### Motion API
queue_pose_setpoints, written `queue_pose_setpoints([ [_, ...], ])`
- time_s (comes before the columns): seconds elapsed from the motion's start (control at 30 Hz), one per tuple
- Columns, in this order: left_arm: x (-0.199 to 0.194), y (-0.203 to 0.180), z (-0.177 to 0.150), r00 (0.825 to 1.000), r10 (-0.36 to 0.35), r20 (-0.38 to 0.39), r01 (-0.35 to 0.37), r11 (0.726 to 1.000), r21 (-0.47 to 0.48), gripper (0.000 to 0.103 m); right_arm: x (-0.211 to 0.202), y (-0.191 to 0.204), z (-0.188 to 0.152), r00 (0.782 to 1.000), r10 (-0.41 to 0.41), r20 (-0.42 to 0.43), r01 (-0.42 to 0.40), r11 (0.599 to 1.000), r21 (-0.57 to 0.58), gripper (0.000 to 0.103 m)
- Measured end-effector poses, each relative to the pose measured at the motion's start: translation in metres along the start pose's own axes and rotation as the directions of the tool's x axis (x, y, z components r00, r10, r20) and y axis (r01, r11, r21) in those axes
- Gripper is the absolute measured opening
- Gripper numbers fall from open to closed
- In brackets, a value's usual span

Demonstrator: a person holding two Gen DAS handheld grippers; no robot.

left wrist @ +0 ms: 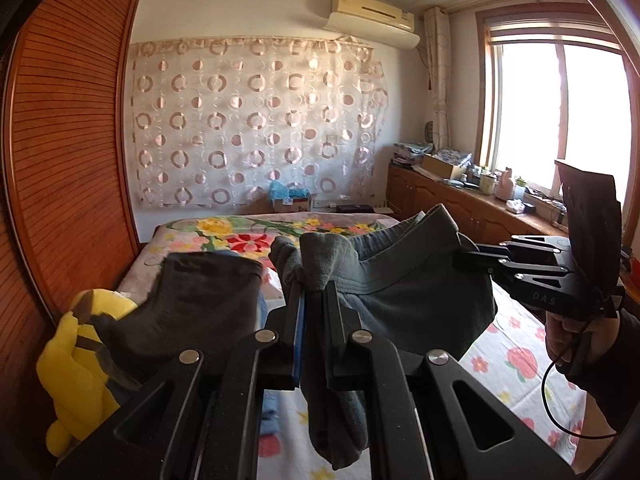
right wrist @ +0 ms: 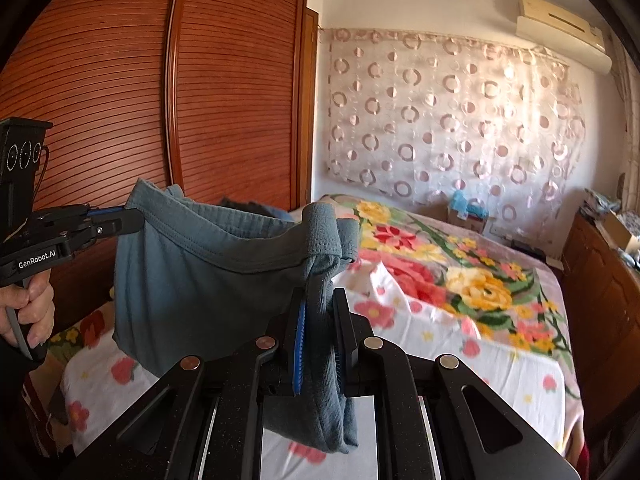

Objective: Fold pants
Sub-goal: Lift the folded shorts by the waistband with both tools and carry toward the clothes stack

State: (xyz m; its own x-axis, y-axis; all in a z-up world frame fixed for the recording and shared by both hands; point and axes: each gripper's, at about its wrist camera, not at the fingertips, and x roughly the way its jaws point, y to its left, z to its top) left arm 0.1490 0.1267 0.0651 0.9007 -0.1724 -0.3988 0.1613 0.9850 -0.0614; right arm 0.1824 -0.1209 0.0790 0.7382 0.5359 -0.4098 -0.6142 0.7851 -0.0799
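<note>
Grey-green pants (left wrist: 404, 276) hang in the air above the bed, stretched by the waistband between both grippers. My left gripper (left wrist: 314, 292) is shut on one end of the waistband, with bunched cloth sticking up past its fingertips and more hanging below. In the same view my right gripper (left wrist: 460, 258) comes in from the right, shut on the other end. The right wrist view shows the pants (right wrist: 200, 272) as blue-grey cloth; my right gripper (right wrist: 320, 300) pinches the near end and my left gripper (right wrist: 130, 218) clamps the far end at the left.
A floral bedspread (right wrist: 460, 280) covers the bed below. A dark grey garment (left wrist: 200, 304) and a yellow plush toy (left wrist: 80, 360) lie at the bed's left side beside the wooden slatted wardrobe (right wrist: 120, 80). A low wooden cabinet (left wrist: 460, 204) with clutter runs under the window.
</note>
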Motion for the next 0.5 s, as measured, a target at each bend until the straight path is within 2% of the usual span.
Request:
queue_pose_setpoints([
  [0.5, 0.003, 0.029, 0.026, 0.991, 0.132, 0.01, -0.132, 0.991, 0.019, 0.009, 0.074, -0.027, 0.03, 0.991, 0.107, 0.083, -0.103, 0.993, -0.049, 0.012],
])
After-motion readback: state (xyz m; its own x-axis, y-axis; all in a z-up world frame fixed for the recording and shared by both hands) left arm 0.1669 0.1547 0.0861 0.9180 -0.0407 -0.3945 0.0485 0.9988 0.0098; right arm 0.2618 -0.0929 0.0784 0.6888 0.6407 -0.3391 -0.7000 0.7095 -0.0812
